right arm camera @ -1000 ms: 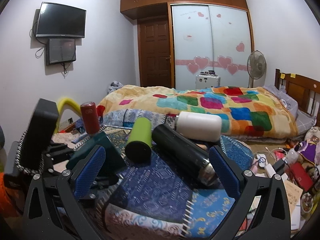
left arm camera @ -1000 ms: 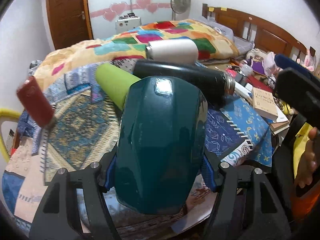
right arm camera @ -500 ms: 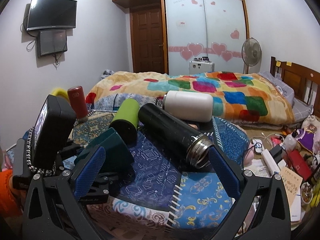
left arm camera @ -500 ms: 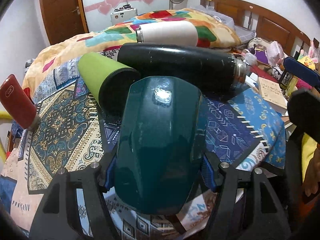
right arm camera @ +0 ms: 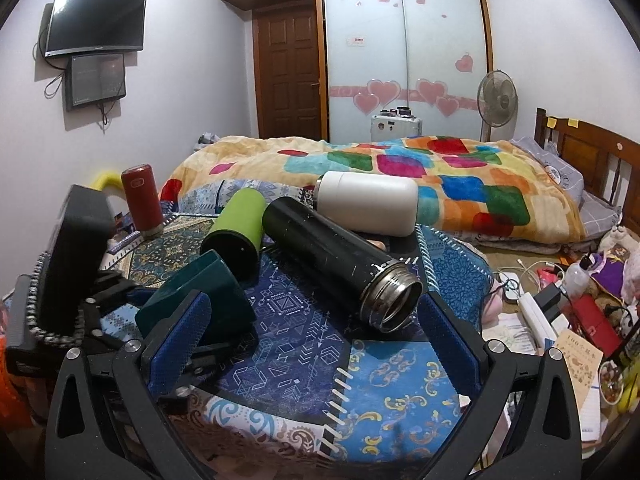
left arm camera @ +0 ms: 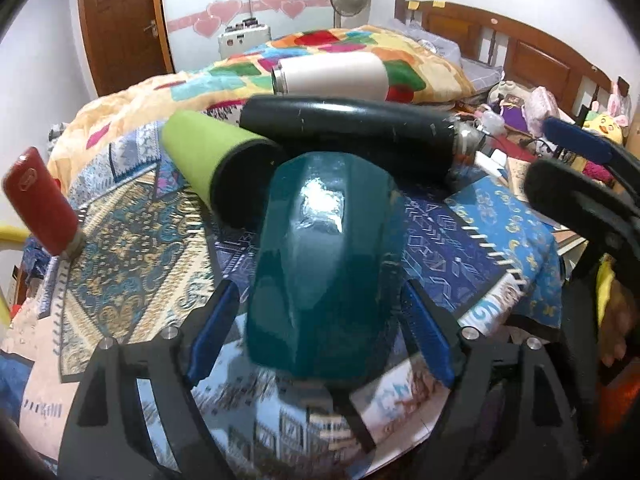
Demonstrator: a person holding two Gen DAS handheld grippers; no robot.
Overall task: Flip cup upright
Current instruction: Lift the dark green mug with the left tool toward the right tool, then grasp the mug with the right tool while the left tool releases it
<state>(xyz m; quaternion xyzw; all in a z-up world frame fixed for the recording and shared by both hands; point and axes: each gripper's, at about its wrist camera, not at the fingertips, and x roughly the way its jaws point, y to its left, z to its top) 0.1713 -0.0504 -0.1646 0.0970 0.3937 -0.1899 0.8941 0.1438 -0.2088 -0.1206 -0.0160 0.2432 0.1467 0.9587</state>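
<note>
A dark teal faceted cup (left arm camera: pixel 324 264) lies tilted between the blue pads of my left gripper (left arm camera: pixel 320 328), which is shut on it. The cup also shows in the right wrist view (right arm camera: pixel 200 296), at the left, held just above the patterned cloth. My right gripper (right arm camera: pixel 312 340) is open and empty, hovering over the blue cloth in front of a black flask (right arm camera: pixel 340 264). I cannot see the cup's mouth.
On the cloth-covered table (right arm camera: pixel 400 384) lie a green tumbler (right arm camera: pixel 236 232), the black flask (left arm camera: pixel 352 132) and a white flask (right arm camera: pixel 368 204). A red bottle (right arm camera: pixel 142 200) stands at the far left. A bed lies behind; clutter sits right.
The left gripper has carried the teal cup forward and lower toward the green tumbler and black flask. The right gripper has tipped down and moved closer to the table.
</note>
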